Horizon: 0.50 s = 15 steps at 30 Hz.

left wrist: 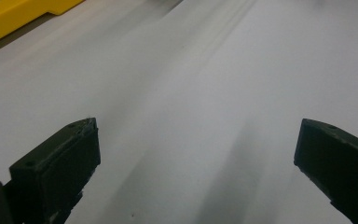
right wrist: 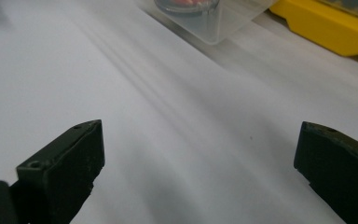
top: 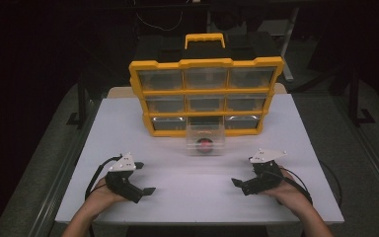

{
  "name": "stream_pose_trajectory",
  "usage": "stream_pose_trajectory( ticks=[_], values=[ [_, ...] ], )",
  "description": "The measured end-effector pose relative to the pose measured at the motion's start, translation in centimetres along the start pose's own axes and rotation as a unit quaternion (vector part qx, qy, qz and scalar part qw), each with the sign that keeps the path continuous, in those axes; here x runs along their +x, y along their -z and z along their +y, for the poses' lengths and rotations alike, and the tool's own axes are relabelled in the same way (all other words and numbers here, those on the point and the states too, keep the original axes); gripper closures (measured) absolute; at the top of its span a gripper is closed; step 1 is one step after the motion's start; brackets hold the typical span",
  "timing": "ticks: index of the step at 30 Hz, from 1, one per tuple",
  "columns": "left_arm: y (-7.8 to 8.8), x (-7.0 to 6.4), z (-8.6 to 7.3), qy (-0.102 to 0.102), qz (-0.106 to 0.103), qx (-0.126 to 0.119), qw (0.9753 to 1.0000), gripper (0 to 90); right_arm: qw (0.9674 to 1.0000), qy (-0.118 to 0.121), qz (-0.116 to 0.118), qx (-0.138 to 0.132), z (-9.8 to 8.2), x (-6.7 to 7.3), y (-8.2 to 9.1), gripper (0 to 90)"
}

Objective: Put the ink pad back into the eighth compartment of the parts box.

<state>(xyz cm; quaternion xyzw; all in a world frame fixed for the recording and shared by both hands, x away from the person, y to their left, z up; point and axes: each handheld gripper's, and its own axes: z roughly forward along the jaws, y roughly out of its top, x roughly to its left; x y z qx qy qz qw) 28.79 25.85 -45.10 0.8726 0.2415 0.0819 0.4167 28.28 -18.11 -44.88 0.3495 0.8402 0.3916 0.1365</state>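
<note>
1. Across the middle of the high view spreads a white table [top: 128, 128], its far half carrying the other things.
2. At the far centre stands a yellow drawer cabinet [top: 206, 96] with a black top and yellow handle, three rows of three clear drawers.
3. From its bottom row, middle slot, a clear drawer [top: 206, 140] is pulled out toward the person.
4. Near the front edge, the left gripper [top: 148, 190] and right gripper [top: 236, 182] sit well apart, each held in a hand, jaws spread wide on nothing.
5. Inside the pulled-out drawer lies a small red object [top: 205, 144]; what it is cannot be told.
</note>
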Motion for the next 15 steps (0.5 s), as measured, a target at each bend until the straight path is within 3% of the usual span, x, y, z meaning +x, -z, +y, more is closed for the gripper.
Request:
stream_pose_trajectory(
  ticks=[8,15],
  values=[
    [-0.1,-0.1,-0.1,0.0,-0.001,0.002,1.0,0.0,0.9999,-0.003,-0.003,-0.01,-1.3,-0.2,0.8,0.5],
    [-0.2,-0.2,-0.1,-0.003,-0.003,0.004,1.0,0.0,1.0,0.004,-0.003,-0.002,-1.8,-0.4,1.0,0.0]
  ],
)
